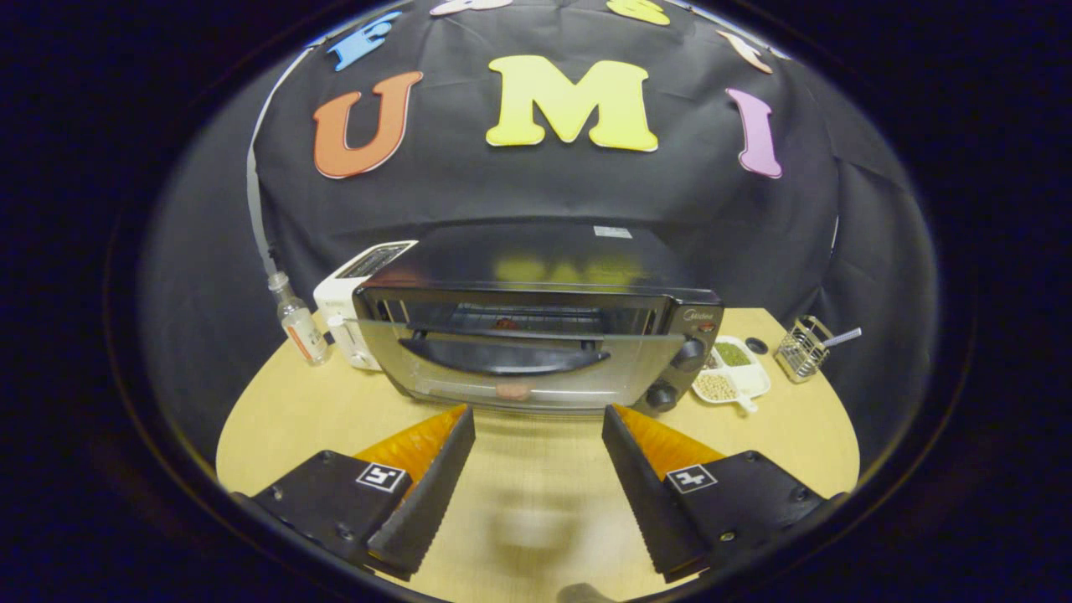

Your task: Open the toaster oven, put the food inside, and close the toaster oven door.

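Here toaster oven (536, 335) faces hand-held gripper (538, 419), long axis crosswise; fingers wide apart, empty.

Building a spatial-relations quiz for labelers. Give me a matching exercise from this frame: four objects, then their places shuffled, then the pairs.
Gripper: open, holding nothing, in front of the oven door.

Things:
1. toaster oven
2. white toaster
3. small bottle
4. wire basket

Places:
A. outermost on the white toaster's side, near the table edge
B. beyond the divided dish, on the side of the oven's knobs
C. straight ahead of the gripper, door ajar
D. tucked against the oven's side opposite its knobs

Pairs: 1-C, 2-D, 3-A, 4-B
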Demonstrator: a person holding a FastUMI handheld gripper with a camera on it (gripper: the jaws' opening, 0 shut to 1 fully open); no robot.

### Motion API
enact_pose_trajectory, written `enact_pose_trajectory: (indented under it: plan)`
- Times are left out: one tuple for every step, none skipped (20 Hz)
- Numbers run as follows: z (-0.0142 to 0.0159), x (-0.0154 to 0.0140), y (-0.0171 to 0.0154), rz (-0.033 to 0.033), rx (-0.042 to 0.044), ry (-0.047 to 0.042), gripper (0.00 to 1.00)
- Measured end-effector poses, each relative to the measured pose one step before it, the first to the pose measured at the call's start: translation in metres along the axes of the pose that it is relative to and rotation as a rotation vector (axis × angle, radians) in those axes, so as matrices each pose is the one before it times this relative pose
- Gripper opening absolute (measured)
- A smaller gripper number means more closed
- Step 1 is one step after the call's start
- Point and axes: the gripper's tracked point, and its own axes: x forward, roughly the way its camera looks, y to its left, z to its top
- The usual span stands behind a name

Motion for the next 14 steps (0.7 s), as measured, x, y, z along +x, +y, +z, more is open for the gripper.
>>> enact_pose_trajectory:
  plan:
    - [-0.00279,-0.00799,0.00275,0.00445,0.01448,0.00386,0.98]
    - [-0.00032,-0.00635,-0.00139,-0.00020,0.01333,-0.00288,0.98]
    - [-0.00089,-0.00613,-0.00352,-0.00305,0.00257,-0.00564,0.98]
    - [0.00001,-0.00543,-0.00328,-0.00220,-0.00018,-0.00578,0.98]
    - [-0.00256,-0.00829,-0.00303,0.00165,0.00254,-0.00643,0.98]
    - [-0.00161,-0.00751,-0.00315,0.00090,-0.00107,-0.00333,0.98]
    - [-0.00204,-0.00592,-0.00473,-0.00431,-0.00529,-0.00042,0.98]
    - [-0.00297,-0.00747,-0.00686,-0.00589,-0.00798,-0.00537,0.98]
    - [-0.00321,-0.00669,-0.00845,-0.01208,-0.00852,-0.00195,0.98]
    - [-0.00296,-0.00550,-0.00816,-0.01207,-0.00650,-0.00208,0.98]
    - [-0.00501,-0.00798,-0.00888,-0.01566,-0.00098,0.00189,0.98]
    - [-0.00389,-0.00745,-0.00980,-0.01426,0.00456,0.00325,0.98]
    - [-0.00413,-0.00517,-0.01078,-0.01372,0.00486,0.00321,0.98]
    - [-0.00305,-0.00827,-0.01138,-0.01793,0.00451,0.00127,0.98]
